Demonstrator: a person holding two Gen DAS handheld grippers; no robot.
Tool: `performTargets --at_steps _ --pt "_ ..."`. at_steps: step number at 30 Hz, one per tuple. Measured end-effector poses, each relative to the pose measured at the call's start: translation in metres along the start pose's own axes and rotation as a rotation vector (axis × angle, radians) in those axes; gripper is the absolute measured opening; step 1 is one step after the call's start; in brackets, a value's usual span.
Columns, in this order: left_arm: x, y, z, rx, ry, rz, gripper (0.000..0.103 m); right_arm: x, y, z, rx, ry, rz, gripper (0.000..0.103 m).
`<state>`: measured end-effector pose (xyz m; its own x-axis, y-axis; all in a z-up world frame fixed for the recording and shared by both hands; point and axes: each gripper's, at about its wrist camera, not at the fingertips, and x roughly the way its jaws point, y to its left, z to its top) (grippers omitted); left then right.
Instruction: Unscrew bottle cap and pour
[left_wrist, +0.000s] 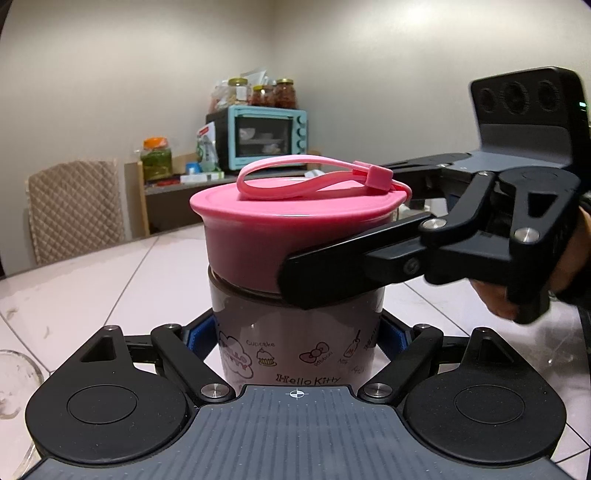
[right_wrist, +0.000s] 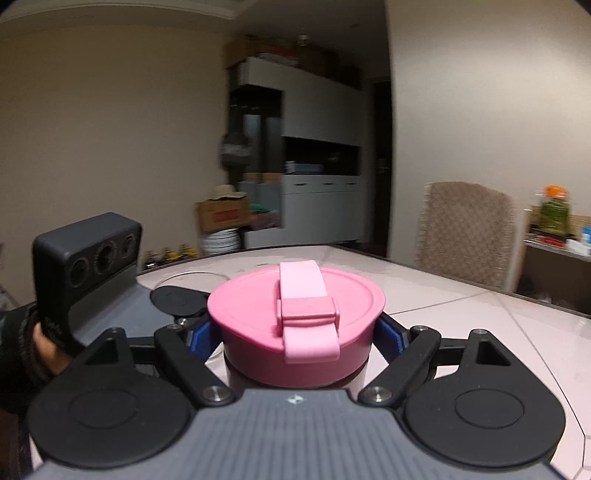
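A translucent bottle (left_wrist: 295, 347) with Hello Kitty prints stands on the pale table (left_wrist: 110, 280). My left gripper (left_wrist: 295, 334) is shut on the bottle's body, its blue pads (left_wrist: 199, 338) pressing both sides. On top of the bottle sits a wide pink cap (left_wrist: 258, 236) with a pink strap (left_wrist: 314, 177). My right gripper (right_wrist: 295, 332) comes in from the right in the left wrist view. It is shut on the cap (right_wrist: 295, 314), one black finger (left_wrist: 351, 266) across the cap's near side. The far finger is mostly hidden behind the cap.
A clear glass (left_wrist: 14, 380) stands on the table left of the bottle, its rim (right_wrist: 188, 275) showing behind the left gripper's body (right_wrist: 92, 280). A padded chair (left_wrist: 74, 210) stands at the table's far edge. A shelf with a blue oven (left_wrist: 266, 134) is beyond.
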<state>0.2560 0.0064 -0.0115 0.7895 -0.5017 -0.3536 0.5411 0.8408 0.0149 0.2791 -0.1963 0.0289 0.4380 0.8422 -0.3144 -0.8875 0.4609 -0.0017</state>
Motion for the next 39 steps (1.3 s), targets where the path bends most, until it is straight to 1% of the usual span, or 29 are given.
performTargets --at_steps 1,2,5,9,12,14,15,16,17,20,21,24,26,31,34,39 --pt "0.000 0.000 0.000 0.001 -0.002 0.000 0.090 -0.001 -0.002 0.001 -0.007 0.002 0.015 0.085" --pt "0.000 -0.001 0.000 0.002 -0.003 0.000 0.090 -0.001 -0.008 0.002 -0.029 0.008 0.063 0.085" --pt "0.002 -0.001 0.000 -0.001 -0.005 0.000 0.090 -0.002 -0.018 0.004 -0.050 0.011 0.137 0.085" --pt "0.003 -0.001 0.000 -0.007 -0.005 -0.003 0.090 -0.003 -0.017 0.008 -0.065 0.017 0.153 0.085" --pt "0.003 -0.002 0.000 -0.007 -0.004 -0.003 0.090 -0.006 -0.011 0.009 -0.055 0.016 0.123 0.085" --pt "0.004 -0.001 0.001 -0.007 -0.004 -0.001 0.090 -0.008 -0.009 0.011 -0.050 0.010 0.090 0.090" --pt "0.004 -0.001 0.001 -0.007 -0.004 -0.001 0.090 -0.009 -0.008 0.012 -0.048 0.003 0.068 0.096" --pt "0.004 -0.001 0.001 -0.007 -0.004 0.000 0.090 -0.013 -0.004 0.014 -0.032 -0.011 0.036 0.098" --pt "0.004 -0.001 0.001 -0.008 -0.004 0.000 0.090 -0.018 0.001 0.015 -0.017 -0.024 0.004 0.098" --pt "0.003 -0.001 0.001 -0.008 -0.004 0.002 0.090 -0.027 0.014 0.017 0.031 -0.008 -0.102 0.100" --pt "0.002 -0.001 0.001 -0.008 -0.004 0.002 0.090 -0.027 0.016 0.017 0.038 -0.009 -0.117 0.100" --pt "-0.004 0.002 -0.004 -0.005 -0.007 -0.003 0.090 -0.035 0.029 0.011 0.073 -0.025 -0.208 0.100" --pt "-0.004 0.005 -0.004 -0.006 -0.007 -0.004 0.090 -0.041 0.035 0.005 0.125 -0.036 -0.277 0.100" --pt "-0.006 0.005 -0.005 -0.007 -0.007 -0.004 0.090 -0.037 0.046 -0.008 0.176 -0.068 -0.350 0.100" --pt "-0.006 0.005 -0.005 -0.006 -0.007 -0.004 0.090 -0.029 0.052 -0.010 0.192 -0.082 -0.375 0.100" --pt "-0.007 0.002 -0.005 -0.006 -0.007 -0.001 0.090 -0.011 0.058 -0.010 0.188 -0.081 -0.408 0.099"
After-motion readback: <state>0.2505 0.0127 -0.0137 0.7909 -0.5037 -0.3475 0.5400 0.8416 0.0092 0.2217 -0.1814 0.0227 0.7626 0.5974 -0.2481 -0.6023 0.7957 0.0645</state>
